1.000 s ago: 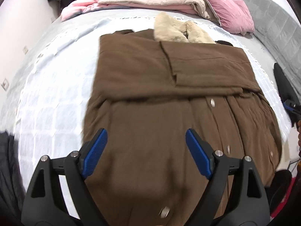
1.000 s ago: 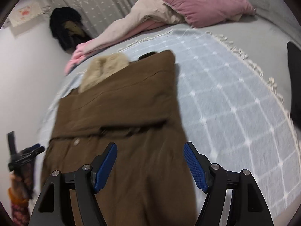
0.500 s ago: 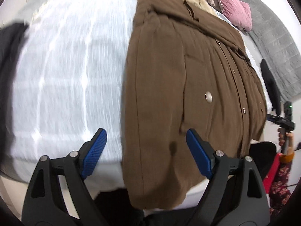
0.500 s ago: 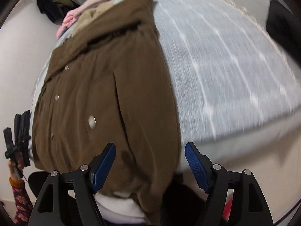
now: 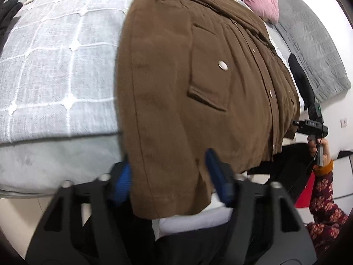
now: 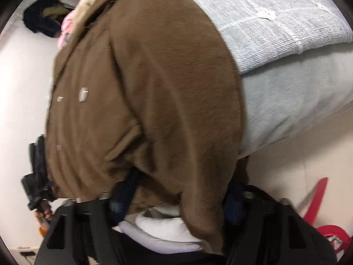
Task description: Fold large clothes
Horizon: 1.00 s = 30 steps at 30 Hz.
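Observation:
A large brown coat (image 5: 198,84) with snap buttons and a pocket flap lies on the bed, its hem hanging over the near edge. My left gripper (image 5: 171,180) straddles the hem's left corner, its blue pads (image 5: 218,176) partly closed around the fabric with a gap still showing. In the right wrist view the coat (image 6: 154,88) fills the frame. My right gripper (image 6: 176,192) straddles the hem's right corner, with the fabric bunched between its blue pads (image 6: 123,196).
The bed carries a pale blue checked blanket (image 5: 55,55). A pink pillow (image 5: 260,2) and a grey quilt (image 5: 308,33) lie at the far end. The right gripper's handle (image 5: 313,128) shows at the left view's right side. A red object (image 6: 315,201) stands on the floor.
Both grippers dropped from above the coat down to its hem at the bed's near edge. Their jaws have narrowed around the two hem corners.

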Motion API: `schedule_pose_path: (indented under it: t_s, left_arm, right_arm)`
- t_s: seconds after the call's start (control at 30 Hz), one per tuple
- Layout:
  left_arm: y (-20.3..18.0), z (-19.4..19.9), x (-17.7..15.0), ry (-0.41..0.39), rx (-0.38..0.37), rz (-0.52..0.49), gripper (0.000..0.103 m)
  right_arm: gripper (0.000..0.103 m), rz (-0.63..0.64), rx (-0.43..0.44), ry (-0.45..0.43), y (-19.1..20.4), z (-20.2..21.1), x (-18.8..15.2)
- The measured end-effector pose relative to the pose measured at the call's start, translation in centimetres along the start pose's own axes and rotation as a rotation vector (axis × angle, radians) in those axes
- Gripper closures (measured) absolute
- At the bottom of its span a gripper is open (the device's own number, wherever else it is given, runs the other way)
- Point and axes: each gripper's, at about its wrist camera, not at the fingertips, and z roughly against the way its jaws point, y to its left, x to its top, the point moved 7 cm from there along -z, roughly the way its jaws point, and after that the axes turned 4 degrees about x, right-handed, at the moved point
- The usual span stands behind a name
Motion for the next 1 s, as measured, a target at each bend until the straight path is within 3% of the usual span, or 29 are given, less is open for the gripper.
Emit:
schedule_pose_path:
  t_s: [0.03,0.07,0.13,0.27,0.5,0.67,1.0]
  left_arm:
    - [0.3,-0.1,-0.2,0.002,0.008,-0.007,0.062]
    - [0.2,-0.1,-0.2,0.005,0.017,-0.008,0.067]
    - [0.0,0.0,0.0,0.01,0.017,0.022,0.078]
    - [-2.2,1.5,0.6,-0.044,-0.02,0.008,0.082]
    - [-6.5,6.2,4.1,-0.21,-0.124,-0.035,0.085]
    - [-7.7,8.9,8.1,-0.312,-0.141,-0.025,0.086]
    - [-6.1,12.1,18.6,-0.466,-0.149,0.08,0.087]
  right_arm:
    - [0.076,0.007,-0.018,-0.005,0.2,0.3,-0.2]
    - [0.086,0.015,-0.033,-0.013,0.2,0.7,-0.4]
    - [0.092,0.02,-0.02,-0.032,0.5,1.5,-0.7]
    - [0.094,0.08,0.014,-0.085,1.9,3.6,-1.5]
    - [0.096,0.121,0.213,-0.216,6.3,8.9,-0.9]
    - [0.096,0.158,0.275,-0.313,9.5,12.8,2.0]
    - [0.096,0.171,0.245,-0.438,14.5,15.6,11.5]
